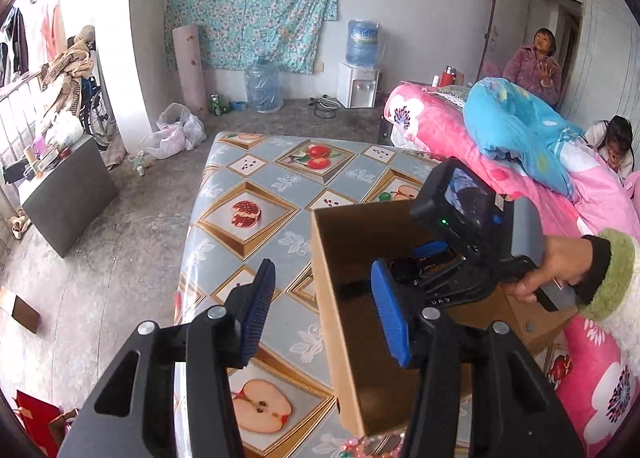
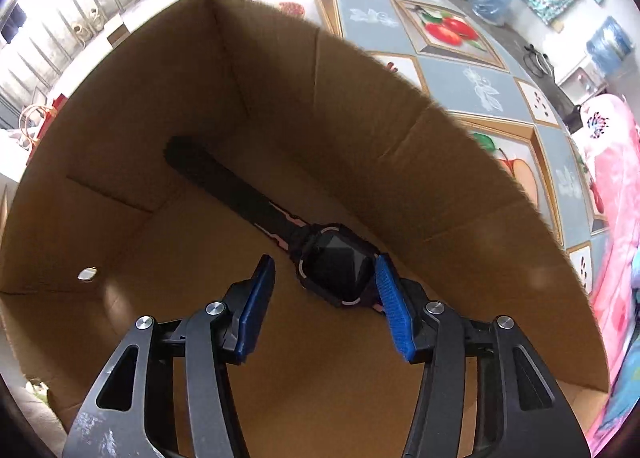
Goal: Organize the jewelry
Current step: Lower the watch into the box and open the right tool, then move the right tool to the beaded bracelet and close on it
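Note:
A brown cardboard box (image 1: 352,342) stands on the table with the fruit-pattern cloth (image 1: 256,193). My right gripper (image 2: 326,304) is inside the box (image 2: 280,105), open, with a black watch (image 2: 334,270) lying on the box floor between its fingertips, its strap stretching to the far left. The watch face touches the right finger (image 2: 390,306). My left gripper (image 1: 324,312) is open and empty above the table, its right finger over the box's near wall. The right gripper's body (image 1: 460,242) and the hand holding it show in the left wrist view. Some beaded jewelry (image 1: 368,446) lies at the bottom edge.
Pink and blue quilts (image 1: 520,145) lie right of the table. Two people sit at the far right. Water bottles (image 1: 262,83), a dispenser (image 1: 358,83), plastic bags and a grey cabinet (image 1: 68,193) stand on the floor beyond and to the left.

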